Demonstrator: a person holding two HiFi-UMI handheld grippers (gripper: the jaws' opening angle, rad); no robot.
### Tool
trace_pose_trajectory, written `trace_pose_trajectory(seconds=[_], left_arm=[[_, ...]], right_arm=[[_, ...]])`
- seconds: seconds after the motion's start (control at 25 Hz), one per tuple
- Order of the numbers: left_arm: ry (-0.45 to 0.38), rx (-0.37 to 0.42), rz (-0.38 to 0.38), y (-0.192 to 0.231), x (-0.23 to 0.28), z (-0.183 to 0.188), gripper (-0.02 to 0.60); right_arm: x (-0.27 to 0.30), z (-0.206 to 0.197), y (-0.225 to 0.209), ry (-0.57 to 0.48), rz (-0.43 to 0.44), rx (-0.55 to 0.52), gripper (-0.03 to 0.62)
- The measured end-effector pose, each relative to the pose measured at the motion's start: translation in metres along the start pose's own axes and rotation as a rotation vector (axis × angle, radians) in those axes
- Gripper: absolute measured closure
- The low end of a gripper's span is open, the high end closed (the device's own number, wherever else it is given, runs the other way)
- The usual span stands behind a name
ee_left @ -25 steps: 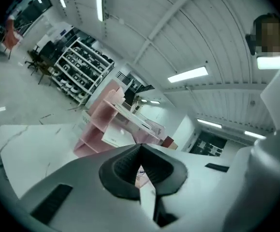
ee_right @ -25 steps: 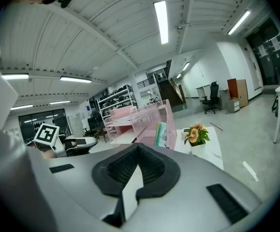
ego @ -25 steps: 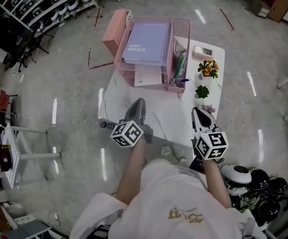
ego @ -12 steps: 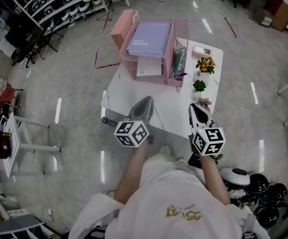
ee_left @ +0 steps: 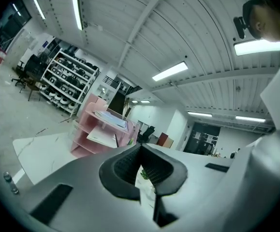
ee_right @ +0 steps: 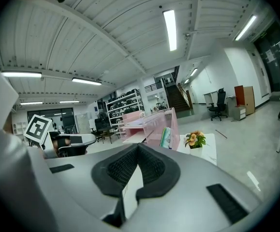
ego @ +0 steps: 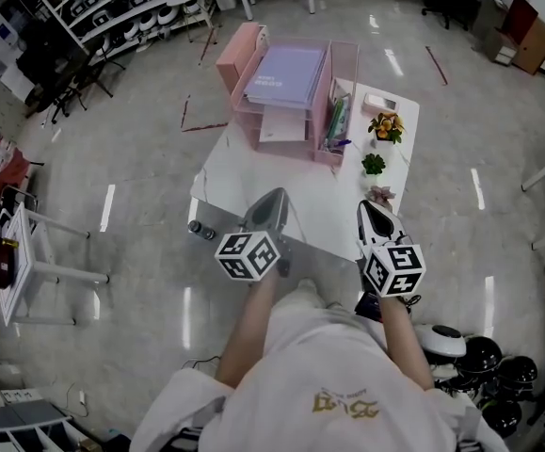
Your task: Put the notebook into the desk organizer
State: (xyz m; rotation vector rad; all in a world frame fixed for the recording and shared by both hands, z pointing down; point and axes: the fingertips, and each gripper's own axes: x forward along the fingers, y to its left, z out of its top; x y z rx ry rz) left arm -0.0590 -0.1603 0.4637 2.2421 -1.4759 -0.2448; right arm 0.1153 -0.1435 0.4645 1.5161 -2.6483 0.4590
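Observation:
A purple notebook (ego: 286,73) lies flat on the top tier of the pink desk organizer (ego: 321,130), which stands at the far end of the white table (ego: 244,177). Both grippers hover over the table's near edge, well short of the organizer. My left gripper (ego: 273,198) is shut with nothing in it, and so is my right gripper (ego: 375,211). In the left gripper view the organizer (ee_left: 89,138) with the notebook (ee_left: 111,118) stands ahead on the left, beyond the shut gripper (ee_left: 140,152). The right gripper view has the organizer (ee_right: 152,123) straight ahead past its own shut gripper (ee_right: 138,151).
On the table's right side stand an orange-flower pot (ego: 390,126), a small green plant (ego: 374,165) and a white box (ego: 382,101). A pink cabinet (ego: 237,53) sits behind the organizer. Helmets (ego: 484,358) lie on the floor at right, and a white rack (ego: 27,252) stands at left.
The head view has drawn back a little, so table and organizer look smaller and farther. Both grippers stay shut and empty at the table's near edge.

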Motion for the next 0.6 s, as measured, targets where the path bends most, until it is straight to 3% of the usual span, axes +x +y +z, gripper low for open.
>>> trace_pose_trajectory(seconds=[0.6], left_arm=[[-0.011, -0.007, 0.007, -0.005, -0.019, 0.000, 0.563]], right_arm=[[-0.019, -0.002, 0.004, -0.019, -0.011, 0.022, 0.585]])
